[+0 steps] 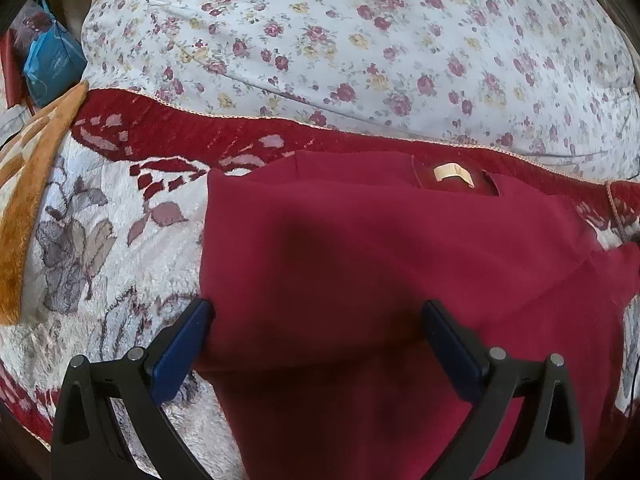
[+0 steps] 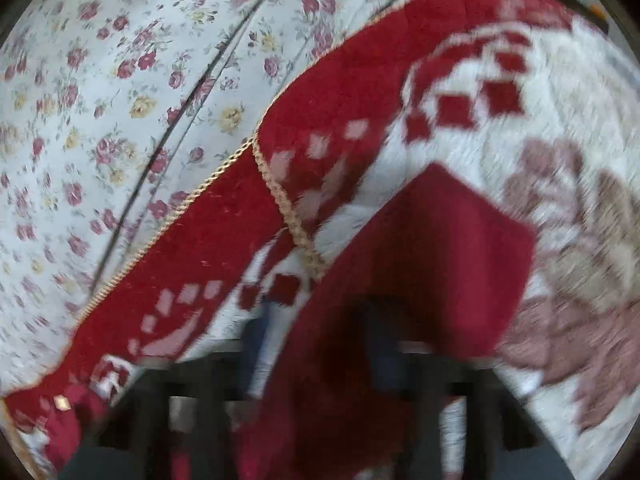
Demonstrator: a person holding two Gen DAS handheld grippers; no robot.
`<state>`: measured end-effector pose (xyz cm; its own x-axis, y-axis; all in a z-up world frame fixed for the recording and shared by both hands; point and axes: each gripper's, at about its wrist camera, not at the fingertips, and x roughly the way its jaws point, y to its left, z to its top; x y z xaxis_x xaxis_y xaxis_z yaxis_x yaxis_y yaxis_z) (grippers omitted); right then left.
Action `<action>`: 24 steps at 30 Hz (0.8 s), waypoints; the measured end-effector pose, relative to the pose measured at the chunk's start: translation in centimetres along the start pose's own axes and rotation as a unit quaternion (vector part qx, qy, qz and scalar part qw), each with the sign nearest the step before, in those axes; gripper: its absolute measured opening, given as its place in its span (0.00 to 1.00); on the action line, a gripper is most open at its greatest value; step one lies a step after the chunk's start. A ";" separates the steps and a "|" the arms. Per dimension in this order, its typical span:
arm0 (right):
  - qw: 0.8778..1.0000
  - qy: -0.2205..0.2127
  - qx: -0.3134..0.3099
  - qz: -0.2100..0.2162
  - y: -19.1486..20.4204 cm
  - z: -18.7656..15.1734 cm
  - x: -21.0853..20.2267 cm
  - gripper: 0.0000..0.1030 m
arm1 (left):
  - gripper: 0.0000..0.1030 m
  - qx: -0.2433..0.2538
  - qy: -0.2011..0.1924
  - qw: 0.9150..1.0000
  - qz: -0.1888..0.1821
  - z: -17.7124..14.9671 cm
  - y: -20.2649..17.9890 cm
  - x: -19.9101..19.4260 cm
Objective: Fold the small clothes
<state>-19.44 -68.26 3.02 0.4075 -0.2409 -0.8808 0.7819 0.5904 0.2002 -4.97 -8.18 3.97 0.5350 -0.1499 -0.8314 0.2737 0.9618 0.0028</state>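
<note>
A dark red garment [image 1: 400,264] lies on the red and white plush blanket [image 1: 120,248], its cream neck label [image 1: 454,172] at the far edge. My left gripper [image 1: 318,316] is open, its blue-padded fingers [image 1: 184,344] spread over the garment's near left part. In the blurred right wrist view, a red sleeve [image 2: 420,264] of the garment lies on the blanket [image 2: 520,152] and runs between the fingers of my right gripper [image 2: 316,344]. The blur hides whether those fingers pinch the cloth.
A floral bedsheet [image 1: 360,40] covers the bed beyond the blanket and shows in the right wrist view [image 2: 100,120]. An orange plush cloth [image 1: 28,184] lies at the left. A blue bag [image 1: 48,64] sits at the far left.
</note>
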 end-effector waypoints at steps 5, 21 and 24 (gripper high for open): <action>0.996 -0.050 -0.036 0.066 0.0 -0.2 -6.0 0.07 | 1.00 -0.009 -0.010 1.000 -0.009 0.2 0.2 -0.8; 0.916 -0.019 -0.273 0.293 24.8 -8.7 -14.2 0.07 | 1.00 -0.095 -0.039 0.994 -0.035 0.9 4.1 -2.5; 0.894 0.013 -0.319 0.315 29.9 -13.3 -12.3 0.07 | 1.00 -0.108 -0.045 0.992 -0.039 1.1 4.7 -2.7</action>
<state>-7.36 -37.36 14.15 0.6539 0.3077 -0.6912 -0.0309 0.9237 0.3819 -4.29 -3.51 6.85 0.5913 -0.2359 -0.7711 0.1448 0.9718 -0.1862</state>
